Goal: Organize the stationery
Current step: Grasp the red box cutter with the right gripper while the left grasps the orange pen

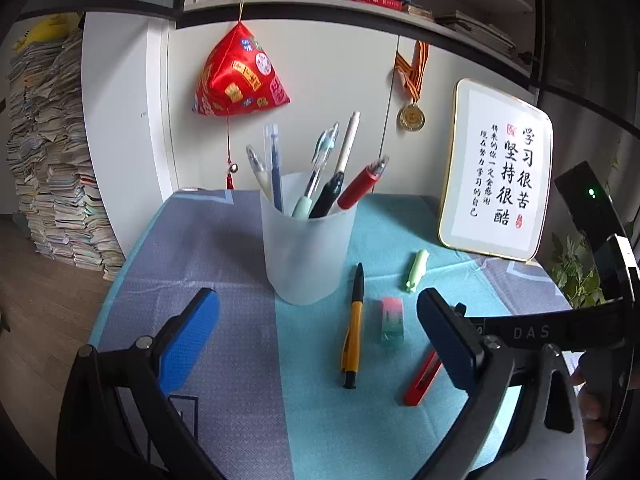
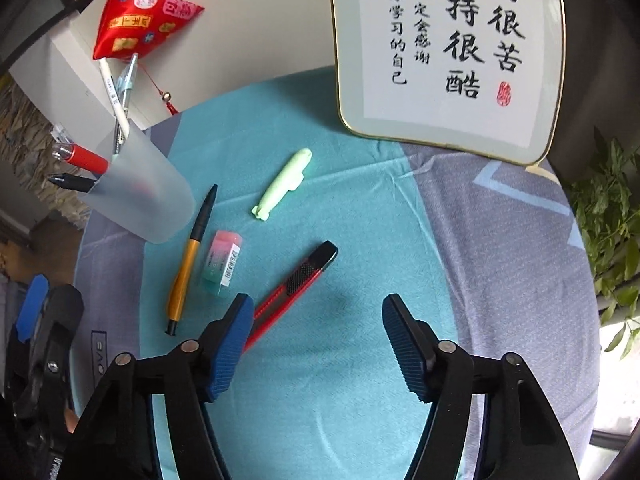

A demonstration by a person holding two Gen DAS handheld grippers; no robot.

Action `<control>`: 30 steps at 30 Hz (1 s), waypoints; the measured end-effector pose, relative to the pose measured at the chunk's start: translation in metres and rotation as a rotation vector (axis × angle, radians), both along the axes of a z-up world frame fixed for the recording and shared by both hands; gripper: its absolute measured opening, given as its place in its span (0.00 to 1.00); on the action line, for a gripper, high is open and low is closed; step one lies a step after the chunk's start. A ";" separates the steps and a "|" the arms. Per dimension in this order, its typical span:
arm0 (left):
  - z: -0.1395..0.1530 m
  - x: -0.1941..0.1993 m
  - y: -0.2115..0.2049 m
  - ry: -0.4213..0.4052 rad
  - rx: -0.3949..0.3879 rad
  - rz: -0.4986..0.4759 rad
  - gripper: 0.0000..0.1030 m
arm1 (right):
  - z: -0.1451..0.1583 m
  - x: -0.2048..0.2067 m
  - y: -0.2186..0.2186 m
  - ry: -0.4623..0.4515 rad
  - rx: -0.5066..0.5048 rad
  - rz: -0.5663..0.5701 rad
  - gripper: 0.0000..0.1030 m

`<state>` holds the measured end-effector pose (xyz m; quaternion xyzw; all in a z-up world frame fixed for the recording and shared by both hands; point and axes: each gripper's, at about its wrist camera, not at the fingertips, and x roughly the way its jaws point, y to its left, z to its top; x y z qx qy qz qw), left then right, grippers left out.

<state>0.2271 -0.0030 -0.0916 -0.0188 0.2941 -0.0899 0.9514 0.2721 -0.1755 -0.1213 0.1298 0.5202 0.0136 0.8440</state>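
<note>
A frosted pen cup [image 1: 306, 250] holding several pens stands mid-table; it also shows in the right wrist view [image 2: 140, 196]. On the teal cloth lie an orange-and-black pen [image 1: 353, 326] [image 2: 191, 258], a pink-green eraser [image 1: 391, 317] [image 2: 222, 263], a red utility knife [image 1: 422, 380] [image 2: 294, 284] and a pale green highlighter [image 1: 416, 270] [image 2: 283, 185]. My left gripper [image 1: 318, 334] is open and empty, just in front of the cup. My right gripper [image 2: 318, 340] is open and empty, its left finger over the knife's tail.
A framed calligraphy board [image 1: 498, 170] [image 2: 448, 52] leans at the table's back right. A red ornament [image 1: 240, 76] and a medal [image 1: 411, 117] hang on the wall. Paper stacks [image 1: 52, 160] stand left of the table, a plant [image 2: 612, 216] to the right.
</note>
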 end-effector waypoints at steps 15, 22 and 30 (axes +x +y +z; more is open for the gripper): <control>-0.022 0.015 0.007 0.103 -0.007 0.022 0.95 | -0.021 0.020 0.000 0.052 0.110 -0.048 0.14; -0.038 0.024 -0.013 0.207 0.059 -0.005 0.87 | -0.011 0.001 -0.022 0.012 0.133 -0.065 0.14; -0.052 0.034 -0.028 0.274 0.133 -0.100 0.11 | -0.003 -0.005 -0.029 -0.013 0.180 -0.062 0.14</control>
